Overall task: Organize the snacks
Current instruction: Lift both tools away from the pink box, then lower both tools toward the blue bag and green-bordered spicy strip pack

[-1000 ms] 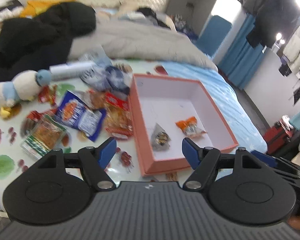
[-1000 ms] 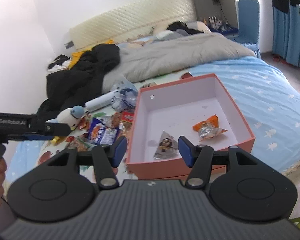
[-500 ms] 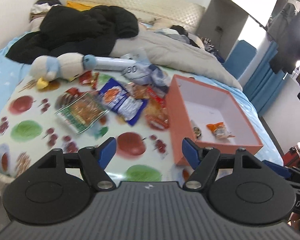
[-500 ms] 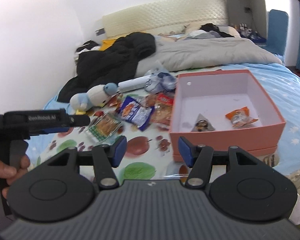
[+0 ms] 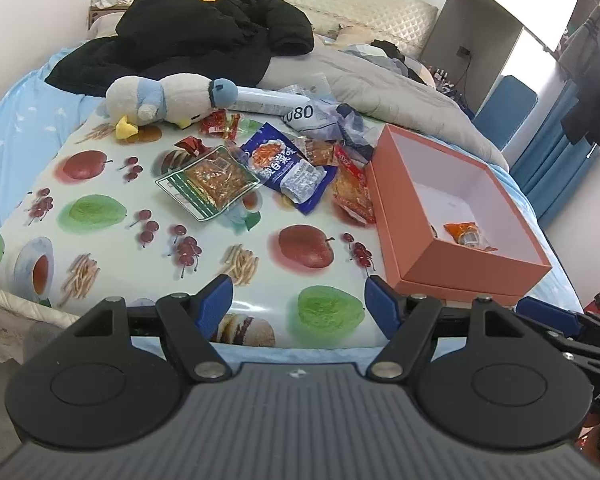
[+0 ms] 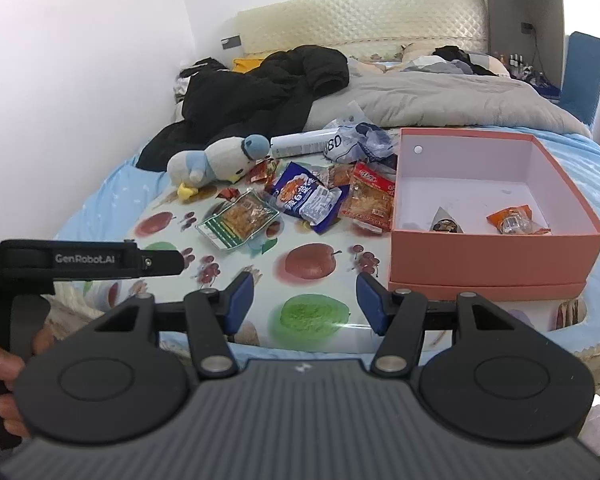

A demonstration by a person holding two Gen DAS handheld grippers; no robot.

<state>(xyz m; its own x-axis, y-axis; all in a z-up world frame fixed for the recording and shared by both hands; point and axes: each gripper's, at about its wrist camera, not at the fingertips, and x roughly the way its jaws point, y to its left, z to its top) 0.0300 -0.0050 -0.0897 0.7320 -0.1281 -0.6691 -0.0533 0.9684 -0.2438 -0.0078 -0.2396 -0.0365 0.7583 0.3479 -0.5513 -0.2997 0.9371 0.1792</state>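
Fingers of the left gripper and right gripper stand apart, empty; snack packets heaped at eleven o'clock of the pink box, two more inside

The left tool points forward and downward, its two blue-tipped fingers spread apart with nothing between them. The right tool is angled down likewise, its blue fingers apart and empty. In the right wrist view the left tool shows from the side at the left edge, level with the right one, and a hand grips its handle below. In the left wrist view, part of the right tool shows at the right edge, just beside the left.
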